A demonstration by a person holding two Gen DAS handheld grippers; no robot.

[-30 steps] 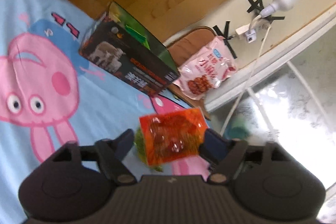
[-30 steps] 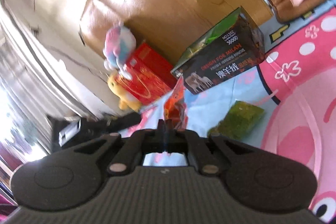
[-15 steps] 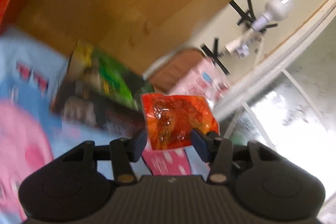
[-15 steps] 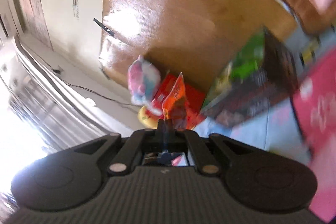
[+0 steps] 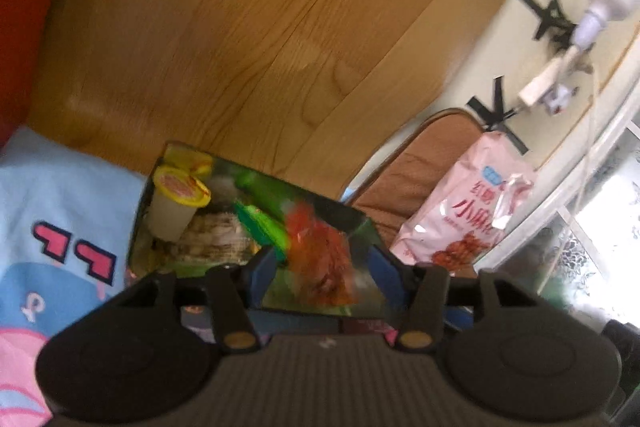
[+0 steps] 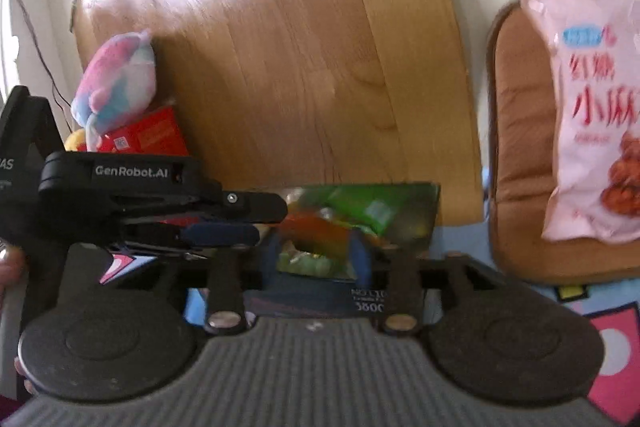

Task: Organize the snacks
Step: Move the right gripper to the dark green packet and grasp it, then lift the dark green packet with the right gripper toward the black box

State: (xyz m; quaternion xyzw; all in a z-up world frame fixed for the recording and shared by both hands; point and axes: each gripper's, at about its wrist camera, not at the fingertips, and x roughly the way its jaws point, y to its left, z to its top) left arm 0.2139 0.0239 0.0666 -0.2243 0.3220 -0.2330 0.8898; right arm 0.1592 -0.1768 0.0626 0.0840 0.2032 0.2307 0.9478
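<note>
left wrist view: the orange snack packet (image 5: 320,255), crinkled, see-through and blurred, sits over the open top of the snack box (image 5: 168,187), between the blue pads of the left gripper (image 5: 322,267). the jaws stand wide apart and neither pad clearly touches the packet, so it looks loose rather than pinched. inside the box, at its left end, stand 2 small cups with yellow lids (image 5: 182,187), with a green packet (image 5: 260,223) between them and the orange one. right of the box lies a brown cushion (image 5: 424,163) with a pink snack bag (image 5: 468,211) on it. behind the box rises a wooden board (image 5: 260,27), and the box rests on a blue cartoon blanket (image 5: 52,195).

right wrist view: the right gripper (image 6: 316,255) is also spread, its pads on either side of the blurred orange packet (image 6: 316,227) without clearly gripping it, above the box (image 6: 416,223). the left gripper (image 6: 224,219) reaches in from the left of the box and hides its left end. a pastel plush toy (image 6: 116,83) and a red carton (image 6: 156,137) sit further left of the box; the pink bag (image 6: 592,115) is to its right.
</note>
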